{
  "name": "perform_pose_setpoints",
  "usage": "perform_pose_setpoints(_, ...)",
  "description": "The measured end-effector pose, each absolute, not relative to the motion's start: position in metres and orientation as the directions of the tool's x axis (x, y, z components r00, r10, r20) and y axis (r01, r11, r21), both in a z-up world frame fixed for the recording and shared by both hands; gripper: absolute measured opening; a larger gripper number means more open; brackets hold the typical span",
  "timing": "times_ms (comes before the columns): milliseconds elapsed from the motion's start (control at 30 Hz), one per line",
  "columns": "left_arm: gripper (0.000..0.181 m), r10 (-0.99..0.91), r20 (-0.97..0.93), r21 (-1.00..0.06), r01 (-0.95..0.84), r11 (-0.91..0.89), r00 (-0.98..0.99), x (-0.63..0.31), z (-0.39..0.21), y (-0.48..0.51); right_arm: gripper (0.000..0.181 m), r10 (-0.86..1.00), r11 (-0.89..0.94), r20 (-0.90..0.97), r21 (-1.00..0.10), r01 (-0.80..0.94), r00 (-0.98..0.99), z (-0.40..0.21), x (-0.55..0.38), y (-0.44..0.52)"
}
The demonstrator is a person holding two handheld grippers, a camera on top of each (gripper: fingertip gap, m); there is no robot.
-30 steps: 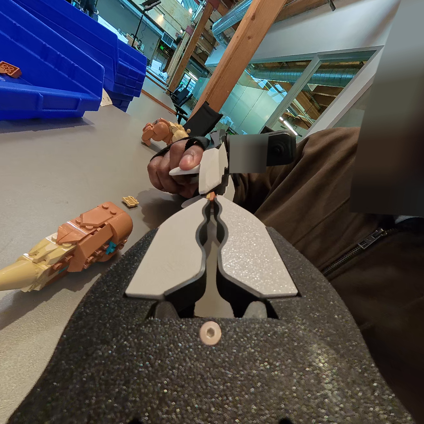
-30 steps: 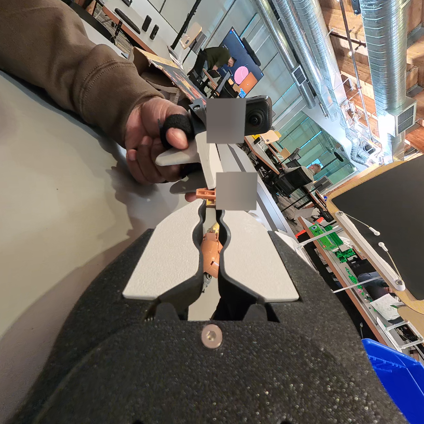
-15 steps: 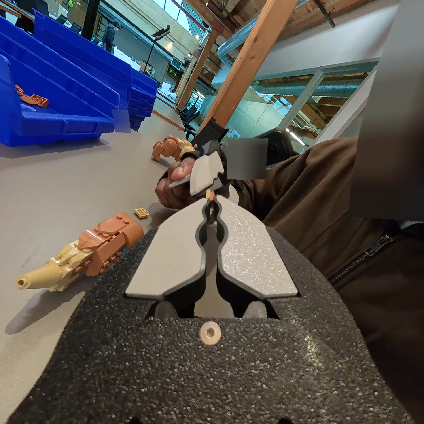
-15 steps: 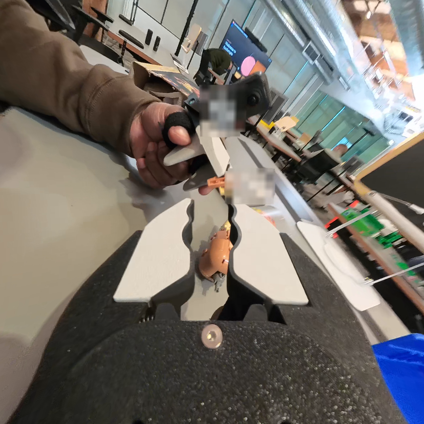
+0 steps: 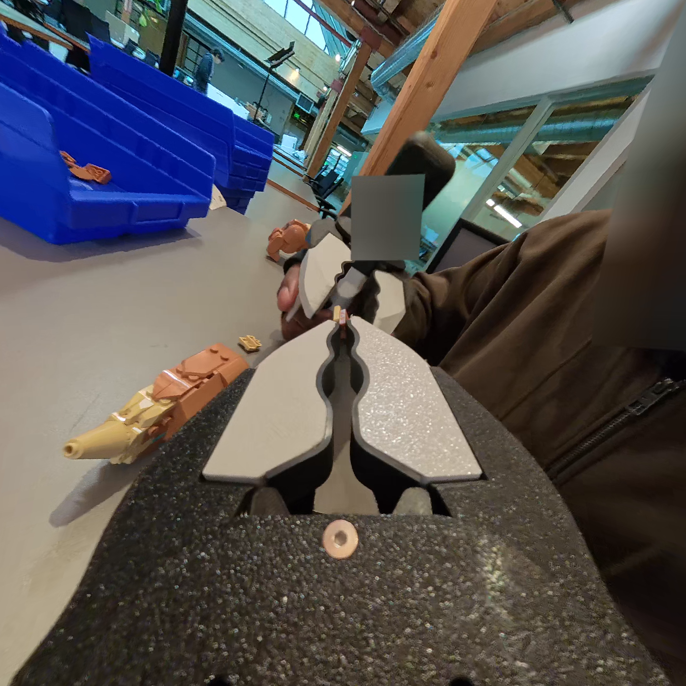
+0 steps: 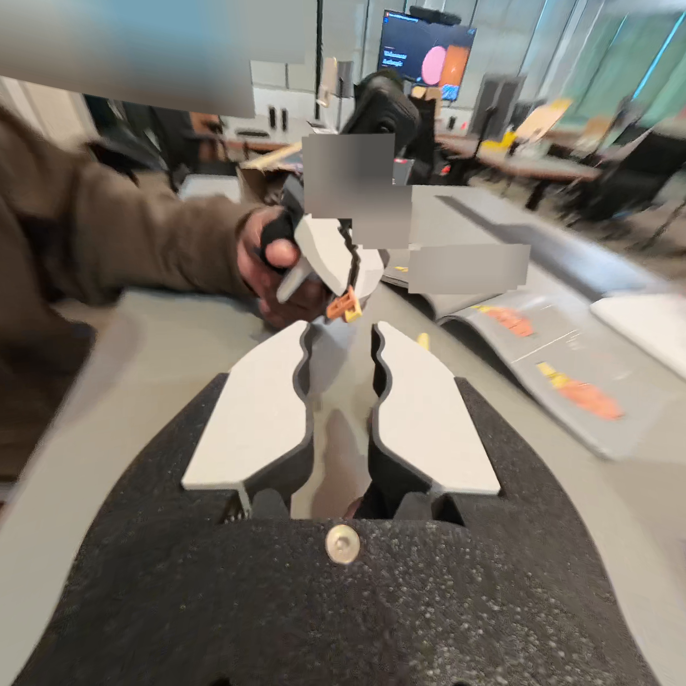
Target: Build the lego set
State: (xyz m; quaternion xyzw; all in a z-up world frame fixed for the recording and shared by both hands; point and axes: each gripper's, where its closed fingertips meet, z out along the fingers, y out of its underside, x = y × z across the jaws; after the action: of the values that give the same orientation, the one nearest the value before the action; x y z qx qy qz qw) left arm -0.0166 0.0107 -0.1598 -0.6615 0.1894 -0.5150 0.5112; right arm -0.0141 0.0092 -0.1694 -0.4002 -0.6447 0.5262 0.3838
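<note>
We see a small lego piece [image 6: 343,306], an orange-brown plate joined to a tan one, pinched at the tips of the left gripper [image 5: 342,324], which is pressed together on it above the grey table [image 5: 111,304]. The right gripper [image 6: 339,328] is spread apart with nothing between its fingers. On the table lie a tan and brown tapered assembly [image 5: 159,404], a tiny tan part [image 5: 250,342] and a brown rounded assembly [image 5: 287,239]. Blue bins [image 5: 122,178] stand toward the far left edge.
</note>
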Motion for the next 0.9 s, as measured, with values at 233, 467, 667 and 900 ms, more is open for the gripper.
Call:
perform_pose_setpoints(233,0.002,-0.764,-0.077,-0.993,-0.115,0.004,0.641,-0.021,-0.161,0.015,0.025,0.871,-0.156,-0.262,-0.950,0.272,-0.415,-0.172,-0.012,0.013)
perform_pose_setpoints(467,0.003,-0.528,-0.671,-0.718,-0.635,0.286,0.521,-0.017,-0.183,0.019,0.021,0.726,-0.395,-0.569,-0.805,0.442,-0.387,-0.179,-0.009,0.011)
perform_pose_setpoints(667,0.003,-0.282,-0.886,-0.460,-0.782,0.421,0.369,-0.014,-0.164,0.013,0.024,0.601,-0.509,-0.709,-0.695,0.508,-0.369,-0.181,-0.002,0.007)
perform_pose_setpoints(900,0.002,-0.046,-0.999,-0.029,-0.916,0.401,0.012,-0.010,-0.168,0.013,0.028,0.490,-0.551,-0.770,-0.637,0.540,-0.409,-0.179,0.001,-0.008)
